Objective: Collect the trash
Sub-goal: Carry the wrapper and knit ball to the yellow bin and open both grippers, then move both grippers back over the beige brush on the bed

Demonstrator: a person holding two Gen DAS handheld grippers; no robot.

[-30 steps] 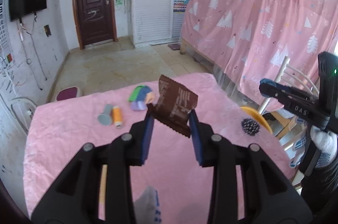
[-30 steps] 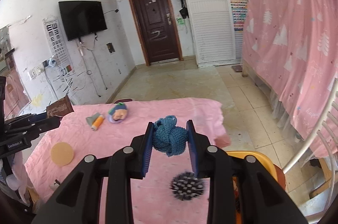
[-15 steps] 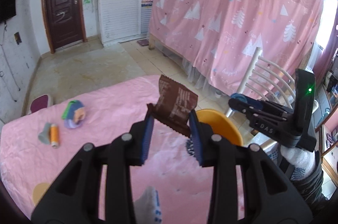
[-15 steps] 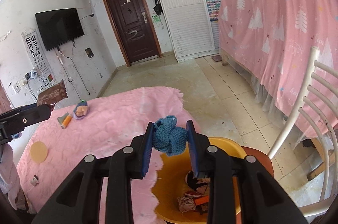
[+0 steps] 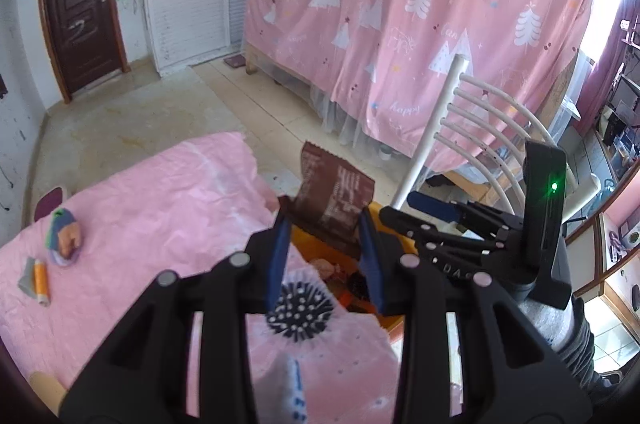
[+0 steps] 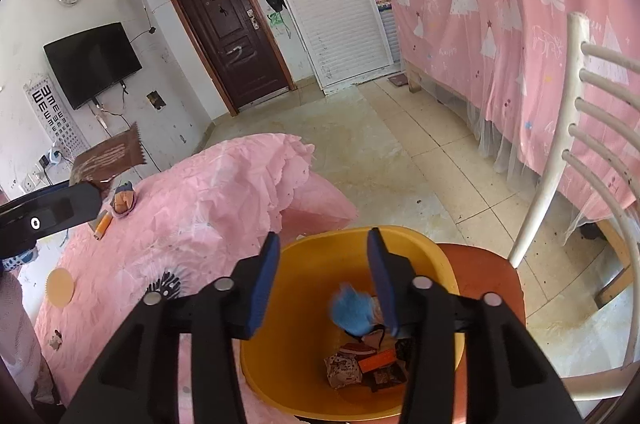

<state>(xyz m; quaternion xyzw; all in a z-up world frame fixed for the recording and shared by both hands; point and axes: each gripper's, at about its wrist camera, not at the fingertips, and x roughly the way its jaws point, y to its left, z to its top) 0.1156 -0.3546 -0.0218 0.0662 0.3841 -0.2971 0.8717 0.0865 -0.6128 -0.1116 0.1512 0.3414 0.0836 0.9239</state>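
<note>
My left gripper [image 5: 324,220] is shut on a brown snack wrapper [image 5: 336,195], which stands up between its pads over the table's right edge and the near rim of the yellow basin [image 5: 310,244]. In the right wrist view the same wrapper [image 6: 110,157] and left gripper [image 6: 52,212] show at the far left. My right gripper [image 6: 323,242] hangs over the yellow basin [image 6: 420,256], its jaws opening. The blue knitted ball [image 6: 352,310] is blurred, free of the pads, and drops into the basin onto several wrappers [image 6: 360,364]. The right gripper [image 5: 398,206] also shows in the left wrist view.
The basin sits on an orange-red chair seat [image 6: 492,276] with a white slatted back [image 6: 600,127]. On the pink tablecloth [image 6: 224,191] lie a black spiky ball [image 5: 298,312], an orange thread spool [image 5: 40,274], a small toy [image 5: 66,238] and a tan disc [image 6: 60,284].
Both hands have swung right from over the table to the yellow basin. The right jaws have spread and the blue knitted ball has left them. The left still grips the wrapper.
</note>
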